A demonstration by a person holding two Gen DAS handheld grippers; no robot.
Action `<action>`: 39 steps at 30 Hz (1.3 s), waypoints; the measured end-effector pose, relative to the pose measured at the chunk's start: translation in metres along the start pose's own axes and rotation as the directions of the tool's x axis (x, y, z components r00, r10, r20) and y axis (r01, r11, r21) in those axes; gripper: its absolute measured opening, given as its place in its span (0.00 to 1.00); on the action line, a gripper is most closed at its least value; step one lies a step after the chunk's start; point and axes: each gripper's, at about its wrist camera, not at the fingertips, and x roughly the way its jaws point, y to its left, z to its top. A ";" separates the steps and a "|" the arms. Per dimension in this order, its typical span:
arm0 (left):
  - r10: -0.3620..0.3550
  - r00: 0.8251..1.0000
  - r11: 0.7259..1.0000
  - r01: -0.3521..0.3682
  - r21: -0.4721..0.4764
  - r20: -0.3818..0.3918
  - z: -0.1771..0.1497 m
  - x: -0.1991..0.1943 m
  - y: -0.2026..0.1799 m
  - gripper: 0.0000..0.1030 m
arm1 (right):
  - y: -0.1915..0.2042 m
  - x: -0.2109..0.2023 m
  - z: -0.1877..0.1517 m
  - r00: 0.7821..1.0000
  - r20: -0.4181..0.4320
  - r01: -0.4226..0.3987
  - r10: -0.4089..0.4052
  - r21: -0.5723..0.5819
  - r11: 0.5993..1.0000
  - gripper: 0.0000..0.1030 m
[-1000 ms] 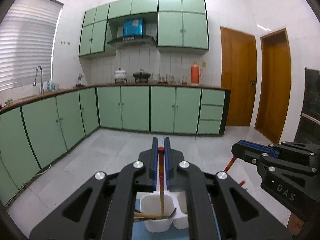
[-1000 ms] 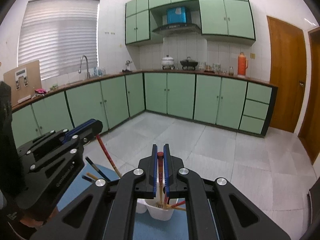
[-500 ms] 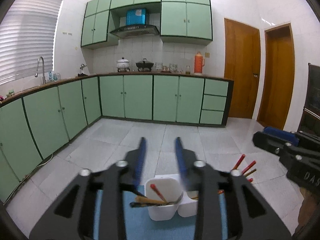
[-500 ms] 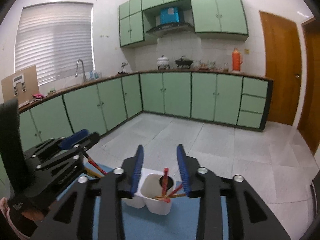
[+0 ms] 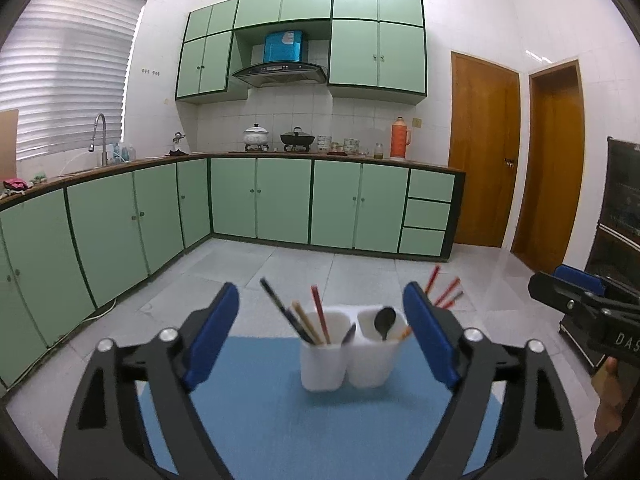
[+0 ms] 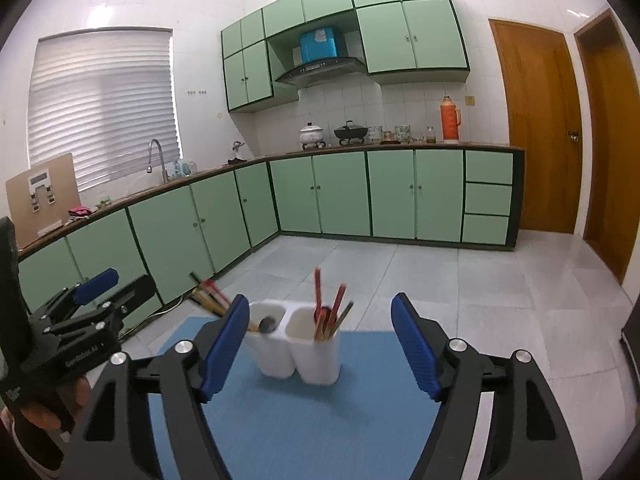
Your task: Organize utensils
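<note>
Readable lettering on the two handheld grippers

In the left wrist view, white letters "DAS" stand on the black body of the right gripper (image 5: pixel 576 300), cut off by the picture's edge. In the right wrist view, small white print on the left gripper (image 6: pixel 102 294) body is too blurred to read.

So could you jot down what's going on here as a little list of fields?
setting: kitchen with green cabinets
surface: blue mat
holder: white plastic two-compartment utensil cup
contents: red and wooden chopsticks, dark metal spoon
left gripper: open, empty
right gripper: open, empty
holder position: standing upright on the mat, touched by neither gripper
</note>
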 end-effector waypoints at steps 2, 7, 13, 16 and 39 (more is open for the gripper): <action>-0.004 1.000 1.000 0.004 0.001 0.002 -0.004 -0.014 -0.001 0.87 | 0.003 -0.012 -0.008 1.000 -0.006 -0.007 0.007 0.007 1.000 0.74; -0.013 1.000 1.000 0.013 0.004 -0.012 -0.013 -0.045 -0.001 0.93 | 0.012 -0.037 -0.024 1.000 -0.014 -0.003 0.003 0.008 1.000 0.82; -0.024 1.000 1.000 0.024 0.018 -0.020 -0.022 -0.082 -0.007 0.94 | 0.022 -0.064 -0.032 1.000 -0.005 -0.019 0.019 0.016 1.000 0.87; -0.029 0.999 0.999 0.029 0.022 -0.016 -0.022 -0.096 -0.011 0.94 | 0.028 -0.078 -0.034 1.000 0.008 -0.026 0.026 0.008 1.000 0.87; -0.021 1.000 0.999 0.021 0.033 0.009 -0.026 -0.142 -0.016 0.95 | 0.051 -0.124 -0.045 0.999 0.049 -0.004 0.006 -0.061 0.998 0.94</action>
